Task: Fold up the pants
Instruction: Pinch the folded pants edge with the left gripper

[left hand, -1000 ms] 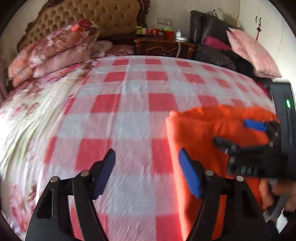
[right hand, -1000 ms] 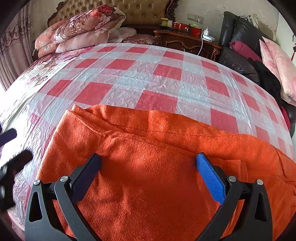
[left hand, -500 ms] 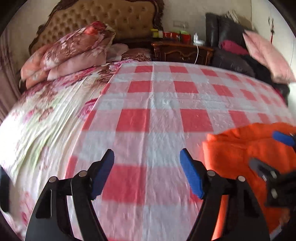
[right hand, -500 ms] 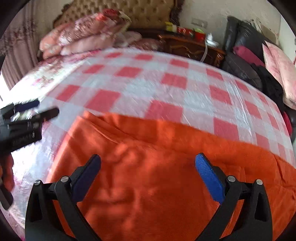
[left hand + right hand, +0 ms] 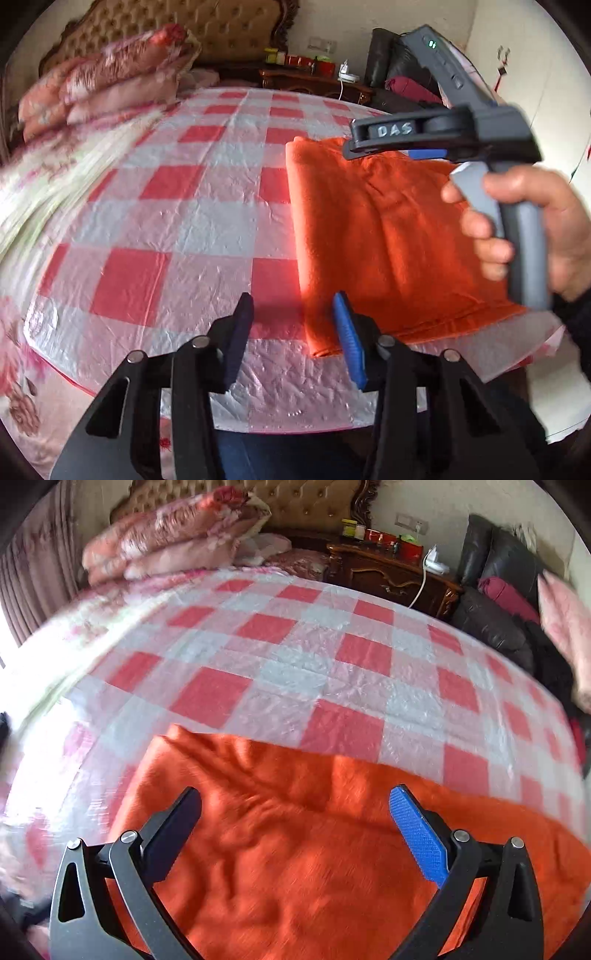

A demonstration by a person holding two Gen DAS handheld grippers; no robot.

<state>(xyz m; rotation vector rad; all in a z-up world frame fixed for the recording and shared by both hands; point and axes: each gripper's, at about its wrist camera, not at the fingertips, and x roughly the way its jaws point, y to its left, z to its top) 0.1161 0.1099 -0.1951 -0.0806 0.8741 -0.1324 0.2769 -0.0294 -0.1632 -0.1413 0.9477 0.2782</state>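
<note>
Orange pants (image 5: 373, 236), folded into a long panel, lie by the near edge of the bed (image 5: 166, 229) on its checked sheet, their long axis running from that edge toward the headboard. The left gripper (image 5: 295, 332) hovers at the pants' near left corner, its jaws closing with nothing between them yet; the cloth's edge sits just beside the blue pad. The right gripper (image 5: 295, 834) hangs over the middle of the pants, jaws released and wide, grasping nothing. To my eye the left is nearer a corner, so the next fold likely starts there.
</note>
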